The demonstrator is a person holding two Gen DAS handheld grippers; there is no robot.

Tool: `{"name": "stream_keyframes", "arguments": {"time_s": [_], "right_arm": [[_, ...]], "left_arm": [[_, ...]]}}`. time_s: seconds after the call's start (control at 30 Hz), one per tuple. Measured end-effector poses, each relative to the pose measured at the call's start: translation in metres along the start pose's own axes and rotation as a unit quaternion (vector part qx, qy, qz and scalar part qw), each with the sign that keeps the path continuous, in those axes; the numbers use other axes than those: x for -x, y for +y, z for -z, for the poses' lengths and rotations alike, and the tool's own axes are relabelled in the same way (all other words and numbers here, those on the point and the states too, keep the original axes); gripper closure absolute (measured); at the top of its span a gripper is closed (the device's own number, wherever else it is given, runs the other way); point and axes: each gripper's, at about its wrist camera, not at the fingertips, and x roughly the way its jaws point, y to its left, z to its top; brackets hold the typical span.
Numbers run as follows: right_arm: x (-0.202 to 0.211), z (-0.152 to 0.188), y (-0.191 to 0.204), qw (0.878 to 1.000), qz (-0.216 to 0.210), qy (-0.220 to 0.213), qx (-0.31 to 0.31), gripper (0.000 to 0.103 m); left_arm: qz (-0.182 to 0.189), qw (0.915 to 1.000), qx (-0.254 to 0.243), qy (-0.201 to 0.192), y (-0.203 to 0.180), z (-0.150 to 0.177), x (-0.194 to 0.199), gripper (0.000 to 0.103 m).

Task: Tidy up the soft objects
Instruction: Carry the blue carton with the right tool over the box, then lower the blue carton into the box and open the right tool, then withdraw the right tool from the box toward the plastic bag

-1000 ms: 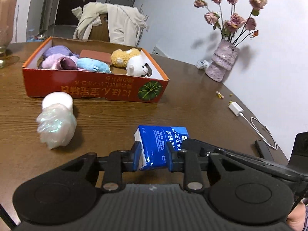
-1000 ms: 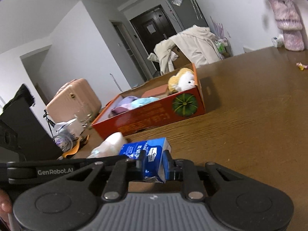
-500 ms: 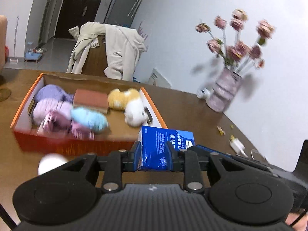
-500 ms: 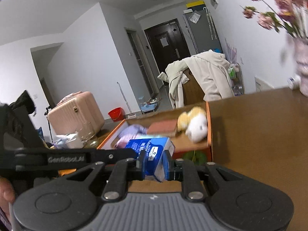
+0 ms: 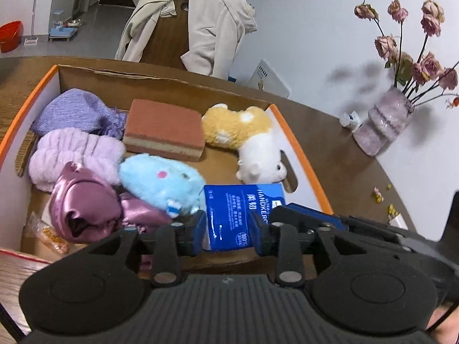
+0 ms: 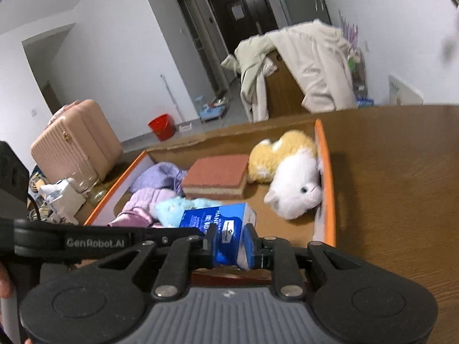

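- Two handheld grippers work on one item: a blue soft pack of paper handkerchiefs (image 5: 243,215) with white print, held above the near end of the box.
- The left gripper (image 5: 228,229) has the pack between its blue pads (image 5: 198,230); its jaws are opening, and a thin gap shows at the left pad, so the grip is no longer firm.
- The right gripper (image 6: 229,245) has one end of the same pack (image 6: 221,226) between its pads; its jaws are also opening, with the pads set narrow and close against the wrapper.
- The box is a shallow cardboard tray with orange rims (image 5: 301,154), standing on a brown wooden table (image 6: 401,186).
- Contents of the tray, seen from the left wrist:
- a lilac knitted cloth (image 5: 77,111) in the far left corner;
- a pale lilac fluffy item (image 5: 74,154) in front of it;
- a shiny mauve satin cloth (image 5: 86,209) near the front left;
- a light blue plush toy (image 5: 160,183), just beside the pack;
- a terracotta sponge block with a tan underside (image 5: 163,129) in the middle of the far half;
- a yellow and white plush animal (image 5: 246,137) against the right wall.
- A grey-lilac vase of dried pink roses (image 5: 384,126) stands on the table, well apart from the tray.
- A chair draped with a cream coat (image 5: 198,23) stands behind the table.
- A pink hard-shell suitcase (image 6: 74,140) and a red bucket (image 6: 162,126) are on the floor beyond.
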Motion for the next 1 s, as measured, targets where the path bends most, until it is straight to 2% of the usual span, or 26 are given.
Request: {"name": "stream_keyframes", "arguments": {"time_s": [0.07,0.1,0.13,0.17,0.2,0.37,0.4,0.6,0.67,0.77,0.9,1.0], "right_arm": [[-0.002,0.003,0.001,1.0,-0.011,0.008,-0.003,0.077],[-0.003,0.004,0.002,1.0,-0.018,0.009,-0.003,0.076],[-0.001,0.005,0.003,1.0,-0.022,0.007,-0.002,0.072],[0.001,0.005,0.004,1.0,-0.018,0.006,-0.001,0.064],[0.007,0.004,0.007,1.0,-0.013,-0.001,0.001,0.063],[0.049,-0.003,0.02,0.999,-0.011,-0.036,0.016,0.062],[0.061,-0.003,0.025,0.999,-0.011,-0.044,0.02,0.061],[0.122,0.006,0.05,0.995,0.002,-0.085,0.058,0.051],[0.141,0.019,0.058,0.992,0.009,-0.097,0.078,0.046],[0.169,0.054,0.063,0.99,0.015,-0.113,0.086,0.038],[0.192,0.107,0.072,0.99,0.024,-0.11,0.087,0.036],[0.202,0.152,0.082,0.989,0.04,-0.103,0.096,0.035]], "left_arm": [[-0.001,0.9998,-0.02,-0.005,0.001,0.004,0.007,0.065],[0.0,0.9996,-0.025,-0.01,0.002,0.005,0.014,0.059],[0.0,0.9994,-0.03,-0.018,0.003,0.006,0.021,0.053],[-0.002,0.999,-0.036,-0.027,0.003,0.007,0.03,0.05],[-0.006,0.9986,-0.04,-0.036,0.003,0.006,0.039,0.048],[-0.025,0.9955,-0.057,-0.072,-0.001,0.004,0.088,0.047],[-0.028,0.9946,-0.06,-0.079,-0.002,0.005,0.099,0.044],[-0.045,0.9865,-0.095,-0.125,-0.013,0.029,0.162,0.038],[-0.064,0.9813,-0.108,-0.146,-0.016,0.044,0.18,0.035],[-0.08,0.9737,-0.115,-0.18,-0.015,0.086,0.211,0.03],[-0.095,0.9694,-0.11,-0.198,-0.009,0.142,0.239,0.023],[-0.115,0.9673,-0.081,-0.211,-0.001,0.189,0.255,0.023]]}}
